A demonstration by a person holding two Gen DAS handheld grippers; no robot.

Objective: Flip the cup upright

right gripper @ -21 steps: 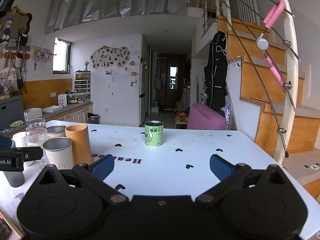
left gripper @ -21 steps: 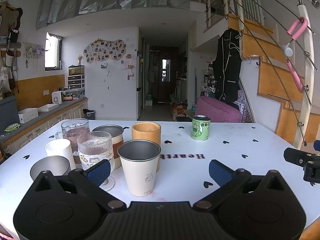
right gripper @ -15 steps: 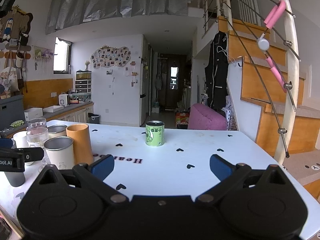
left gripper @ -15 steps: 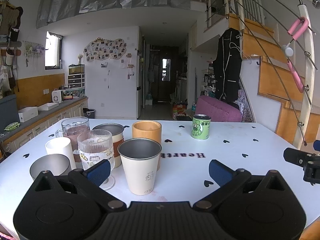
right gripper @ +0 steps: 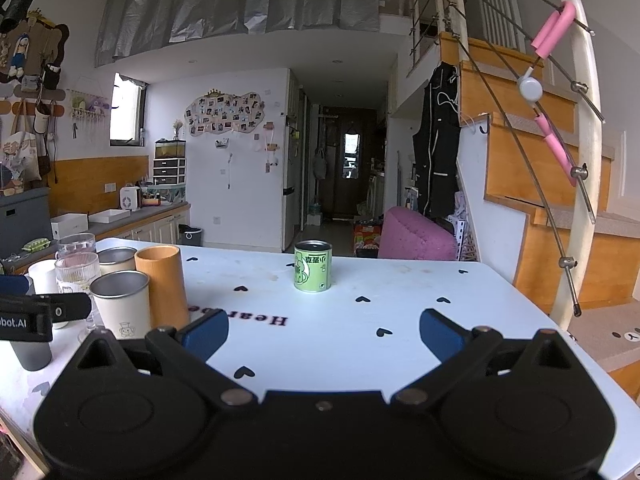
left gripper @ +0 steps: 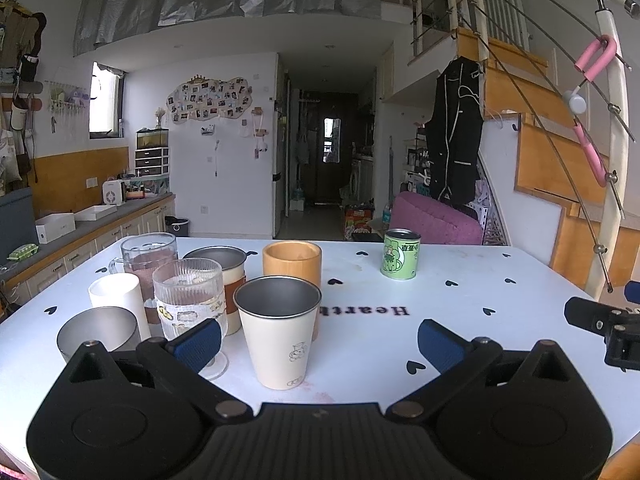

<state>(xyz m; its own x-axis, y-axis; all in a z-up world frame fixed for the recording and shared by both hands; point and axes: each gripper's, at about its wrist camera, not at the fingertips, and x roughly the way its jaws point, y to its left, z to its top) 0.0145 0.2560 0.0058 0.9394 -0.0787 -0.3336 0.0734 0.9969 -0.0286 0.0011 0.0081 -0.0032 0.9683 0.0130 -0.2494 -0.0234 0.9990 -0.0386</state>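
Green printed metal cup stands alone toward the far edge of the white heart-dotted table, well apart from everything else. Its top looks closed and recessed like a base, and the print seems inverted, so I judge it to be resting mouth-down; the pictures do not show the rim against the tabletop clearly.

It will likely handle as a light, stiff, thin-walled thing with a smooth, somewhat slippery printed side. A firm pinch across the middle of the round wall should hold it through a half-turn. Gripping too near either end could let it pivot or slide between the pads.

The right gripper hovers near the table's near edge, jaws wide and empty, and the cup sits almost straight ahead between the finger lines with bare tabletop between. The left gripper is likewise wide and empty, facing a cluster along the table's left edge:
- a cream steel-lined cup, nearest
- an orange wooden cup
- a ribbed glass goblet
- a clear glass mug
- a steel cup with a brown sleeve
- a white cup
- a grey steel cup

All of these appear mouth-up. None blocks the right gripper's path.
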